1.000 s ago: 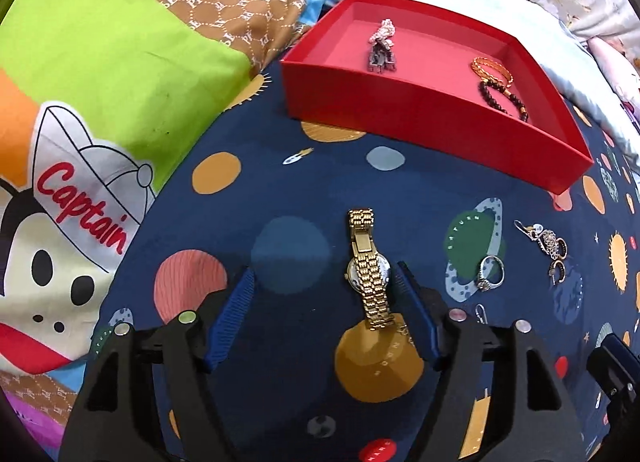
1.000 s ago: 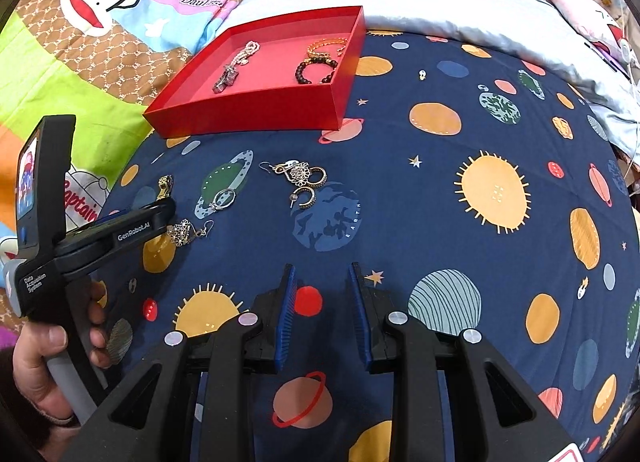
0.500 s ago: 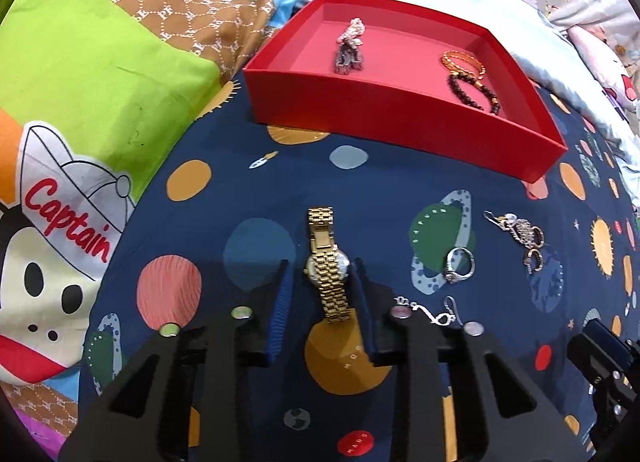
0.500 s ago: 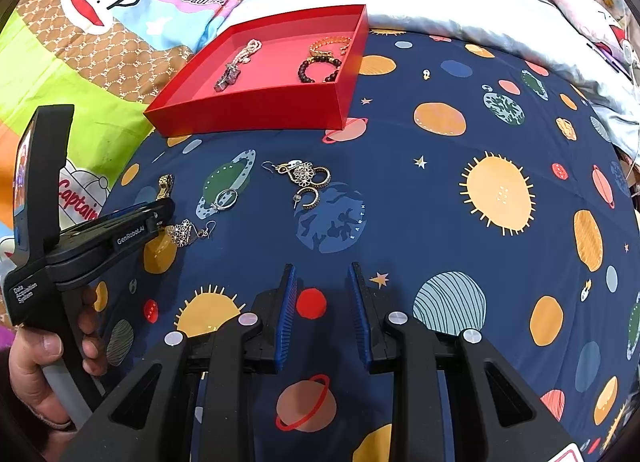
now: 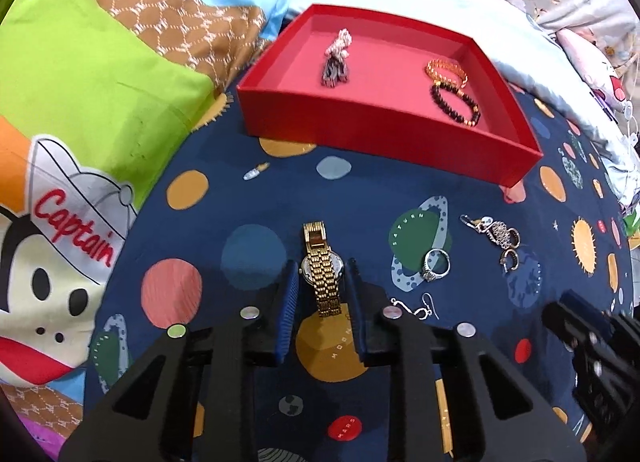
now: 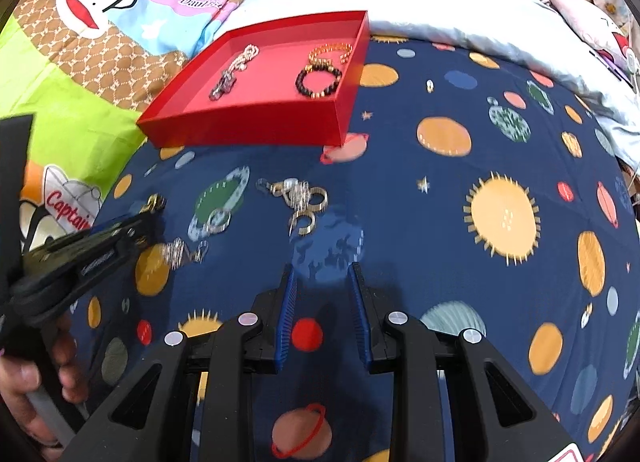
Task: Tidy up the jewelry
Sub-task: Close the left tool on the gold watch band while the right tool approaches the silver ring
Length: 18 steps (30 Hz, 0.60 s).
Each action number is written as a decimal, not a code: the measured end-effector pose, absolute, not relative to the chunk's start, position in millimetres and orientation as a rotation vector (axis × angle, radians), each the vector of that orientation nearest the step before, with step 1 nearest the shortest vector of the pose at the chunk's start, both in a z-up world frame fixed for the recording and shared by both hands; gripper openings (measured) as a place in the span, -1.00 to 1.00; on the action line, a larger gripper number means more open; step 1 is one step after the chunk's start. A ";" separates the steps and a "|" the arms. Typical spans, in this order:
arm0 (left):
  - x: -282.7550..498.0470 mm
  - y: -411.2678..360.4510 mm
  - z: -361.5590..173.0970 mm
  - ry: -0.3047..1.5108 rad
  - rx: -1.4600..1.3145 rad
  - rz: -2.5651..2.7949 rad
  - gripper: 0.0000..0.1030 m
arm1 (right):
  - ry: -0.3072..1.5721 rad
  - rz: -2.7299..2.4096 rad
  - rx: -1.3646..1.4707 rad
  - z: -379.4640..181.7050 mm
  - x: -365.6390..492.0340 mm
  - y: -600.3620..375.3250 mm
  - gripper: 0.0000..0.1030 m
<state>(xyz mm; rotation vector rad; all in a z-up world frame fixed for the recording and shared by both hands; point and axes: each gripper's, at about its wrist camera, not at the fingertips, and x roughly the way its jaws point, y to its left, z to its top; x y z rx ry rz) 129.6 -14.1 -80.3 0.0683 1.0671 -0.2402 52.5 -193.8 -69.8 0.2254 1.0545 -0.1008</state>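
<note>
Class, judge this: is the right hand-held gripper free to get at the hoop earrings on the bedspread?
Probably yes. The right hand-held gripper is open and empty, and only bare bedspread lies between it and the hoop earrings.

Left gripper (image 5: 322, 282) jaws flank gold watch (image 5: 323, 268).

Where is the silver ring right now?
In the left wrist view, the silver ring lies on the blanket, right of the gold watch, below the red tray.
</note>
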 end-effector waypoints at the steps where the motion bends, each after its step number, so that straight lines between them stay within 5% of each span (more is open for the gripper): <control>1: 128.9 -13.1 -78.5 1.065 0.068 -0.240 -0.56 | 1.048 -0.102 0.223 -69.1 56.7 -194.6 -0.50; 6: 125.4 -6.1 -71.1 1.058 0.068 -0.238 -0.58 | 1.040 -0.094 0.223 -70.1 78.7 -199.0 -0.50; 8: 123.6 -3.8 -68.3 1.051 0.074 -0.233 -0.79 | 1.044 -0.082 0.235 -70.8 86.6 -200.1 -0.50; 18: 126.7 6.9 -72.6 1.079 0.054 -0.223 -0.79 | 1.051 -0.032 0.225 -72.5 101.8 -185.6 -0.52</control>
